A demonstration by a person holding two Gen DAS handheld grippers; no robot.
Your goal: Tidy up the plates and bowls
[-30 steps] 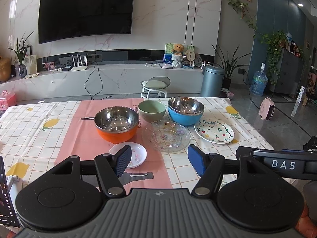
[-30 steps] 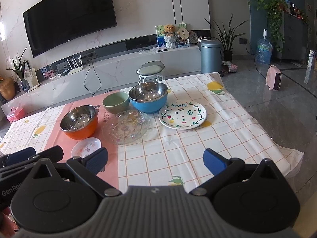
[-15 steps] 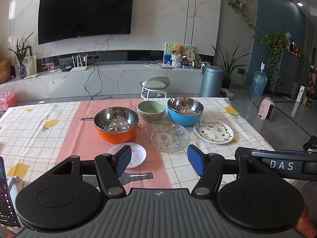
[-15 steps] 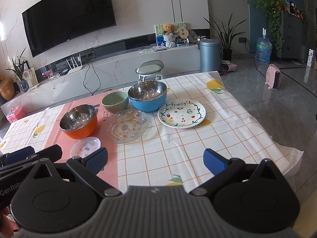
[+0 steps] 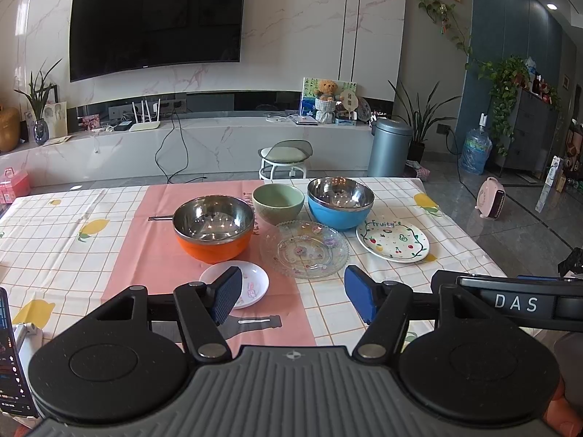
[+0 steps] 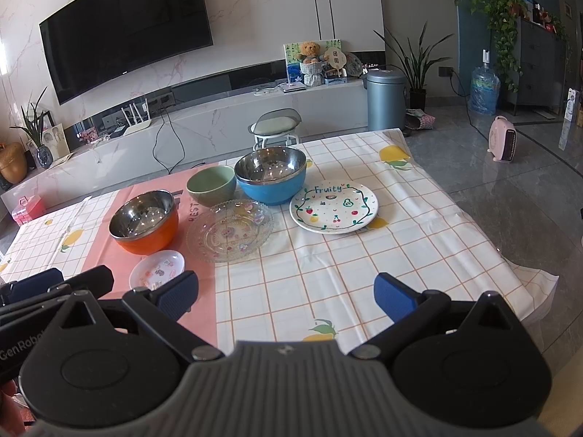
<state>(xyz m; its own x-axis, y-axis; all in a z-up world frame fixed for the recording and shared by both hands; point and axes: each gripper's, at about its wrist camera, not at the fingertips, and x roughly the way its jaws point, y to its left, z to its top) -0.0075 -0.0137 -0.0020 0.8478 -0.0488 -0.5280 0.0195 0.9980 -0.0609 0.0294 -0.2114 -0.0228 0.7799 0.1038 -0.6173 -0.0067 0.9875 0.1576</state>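
On the checked tablecloth stand an orange steel-lined bowl (image 5: 213, 231), a green bowl (image 5: 278, 203) and a blue steel-lined bowl (image 5: 340, 202). In front of them lie a clear glass plate (image 5: 304, 249), a white "Fruity" plate (image 5: 392, 239) and a small white saucer (image 5: 251, 282). My left gripper (image 5: 293, 298) hovers open over the near table edge, short of the saucer and glass plate, holding nothing. My right gripper (image 6: 286, 296) is open and empty too, over bare cloth to the right of the saucer (image 6: 157, 268), with the "Fruity" plate (image 6: 333, 207) farther ahead.
A phone on a stand (image 5: 11, 357) sits at the near left edge. The table's right edge (image 6: 510, 255) drops to the tiled floor. Beyond the far edge stand a stool (image 5: 285, 156) and a grey bin (image 5: 389, 147).
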